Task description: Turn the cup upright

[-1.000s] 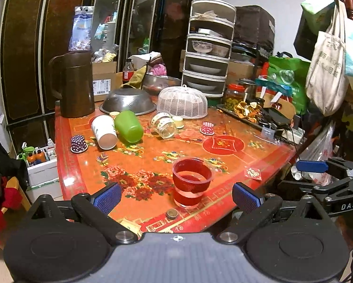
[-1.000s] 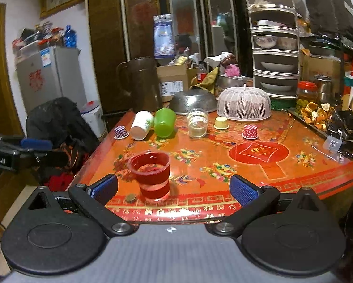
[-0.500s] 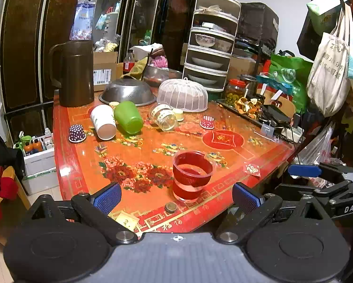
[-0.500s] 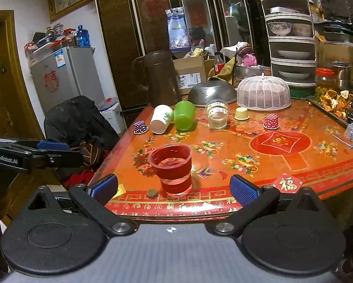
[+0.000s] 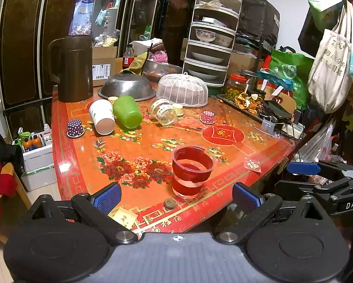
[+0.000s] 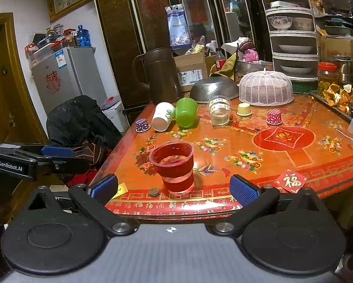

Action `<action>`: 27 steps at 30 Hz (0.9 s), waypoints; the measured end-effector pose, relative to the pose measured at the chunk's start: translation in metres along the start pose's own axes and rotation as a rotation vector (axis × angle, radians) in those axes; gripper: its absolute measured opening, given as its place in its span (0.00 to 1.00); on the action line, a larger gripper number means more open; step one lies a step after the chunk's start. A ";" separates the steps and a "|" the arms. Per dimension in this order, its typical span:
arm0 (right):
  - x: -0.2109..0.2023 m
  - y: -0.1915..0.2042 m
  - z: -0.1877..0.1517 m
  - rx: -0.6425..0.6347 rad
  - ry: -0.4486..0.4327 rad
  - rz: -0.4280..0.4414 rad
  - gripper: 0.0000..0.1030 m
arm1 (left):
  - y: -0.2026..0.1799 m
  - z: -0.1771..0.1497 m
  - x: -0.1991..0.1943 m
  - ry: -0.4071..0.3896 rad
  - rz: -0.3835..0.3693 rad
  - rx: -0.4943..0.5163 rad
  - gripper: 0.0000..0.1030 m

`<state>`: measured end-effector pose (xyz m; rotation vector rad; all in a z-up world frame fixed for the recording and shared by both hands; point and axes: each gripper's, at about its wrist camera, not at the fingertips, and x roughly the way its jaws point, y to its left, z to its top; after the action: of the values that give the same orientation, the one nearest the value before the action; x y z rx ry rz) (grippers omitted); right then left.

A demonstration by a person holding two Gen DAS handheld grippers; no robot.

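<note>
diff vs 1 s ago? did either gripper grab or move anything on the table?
No grab. Both grippers backed away from the table and stayed open: the left gripper and right gripper now see more of the near table edge and the room. The red cup stands upright where it was, coin beside it. The white paper cup, green cup and glass jar still lie on their sides.

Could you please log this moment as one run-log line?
task: flip cup upright | red cup upright near table edge | left gripper open, empty | right gripper open, empty
</note>
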<state>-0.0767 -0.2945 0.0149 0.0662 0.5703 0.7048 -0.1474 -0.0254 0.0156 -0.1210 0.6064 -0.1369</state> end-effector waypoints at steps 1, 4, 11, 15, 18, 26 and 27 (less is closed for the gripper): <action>0.000 0.000 0.000 0.001 0.000 0.000 0.99 | 0.000 0.000 0.000 0.001 0.000 -0.001 0.98; 0.001 -0.001 0.000 0.003 0.002 0.000 0.99 | 0.000 0.000 0.000 0.001 0.001 -0.001 0.98; 0.001 -0.001 -0.001 0.002 0.006 0.005 0.99 | 0.000 0.000 0.000 0.000 -0.001 -0.001 0.98; 0.001 -0.001 -0.001 0.003 0.006 0.006 0.99 | -0.002 0.000 0.001 0.001 -0.005 0.000 0.98; 0.001 -0.001 -0.001 0.003 0.005 0.005 0.99 | -0.004 0.000 0.000 0.000 -0.006 0.003 0.98; 0.003 0.000 -0.002 0.005 0.010 0.006 0.99 | -0.005 0.001 -0.001 0.000 -0.004 -0.001 0.98; 0.003 0.000 -0.002 0.005 0.010 0.007 0.99 | -0.005 0.001 -0.001 0.000 -0.004 -0.002 0.98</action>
<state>-0.0761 -0.2931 0.0117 0.0697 0.5816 0.7105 -0.1480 -0.0299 0.0179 -0.1242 0.6061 -0.1403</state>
